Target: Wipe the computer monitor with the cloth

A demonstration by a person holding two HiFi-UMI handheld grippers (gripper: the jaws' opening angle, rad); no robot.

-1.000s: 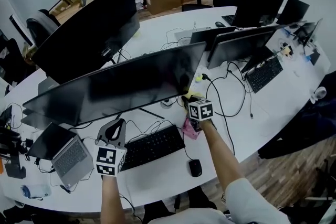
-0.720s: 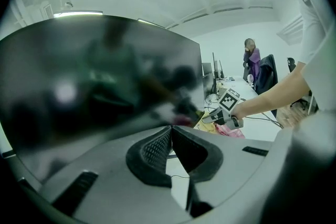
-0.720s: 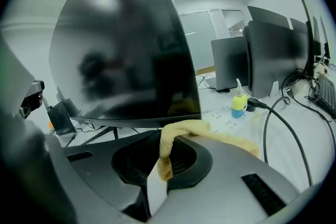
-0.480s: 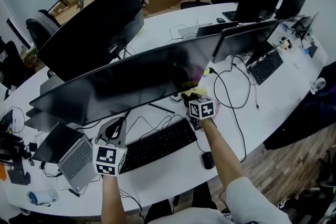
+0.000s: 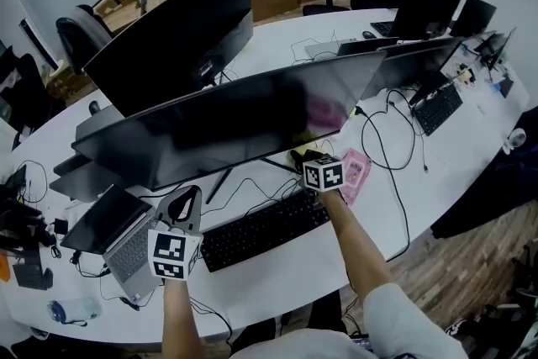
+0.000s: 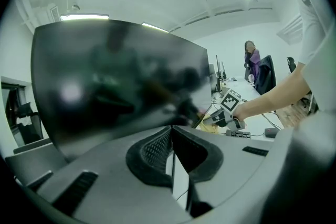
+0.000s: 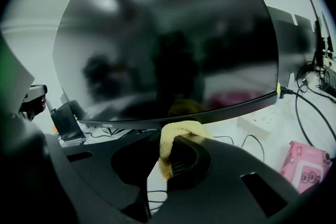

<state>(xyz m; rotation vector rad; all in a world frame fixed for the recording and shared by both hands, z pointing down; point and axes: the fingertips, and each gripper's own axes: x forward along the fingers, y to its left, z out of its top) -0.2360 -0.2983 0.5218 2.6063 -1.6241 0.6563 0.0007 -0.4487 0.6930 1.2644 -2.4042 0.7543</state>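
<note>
Pinching the yellow cloth between closed jaws, your right hand-held gripper sits just below the bottom edge of the wide curved monitor, toward its right end. A rounded bulge of folded fabric stands proud of the jaw tips. That looks deliberate, so that soft cloth rather than hard plastic meets the glass. In the right gripper view the dark screen fills most of what lies ahead. The cloth is near the lower bezel, but whether it touches cannot be told.

Your left hand-held gripper has its jaws together with nothing between them. It hovers over the surface between the keyboard and the laptop, facing the screen's left half and apart from it. My guess is that you hold it there to stay out of the wiping path while being near enough to steady the panel.

A pink packet lies just right of your right hand-held gripper, clear of the screen.

Judging from this, the wipe is only at its start. You likely need to raise the cloth onto the glass and sweep across with light pressure, since the monitor's slim stand may rock.
</note>
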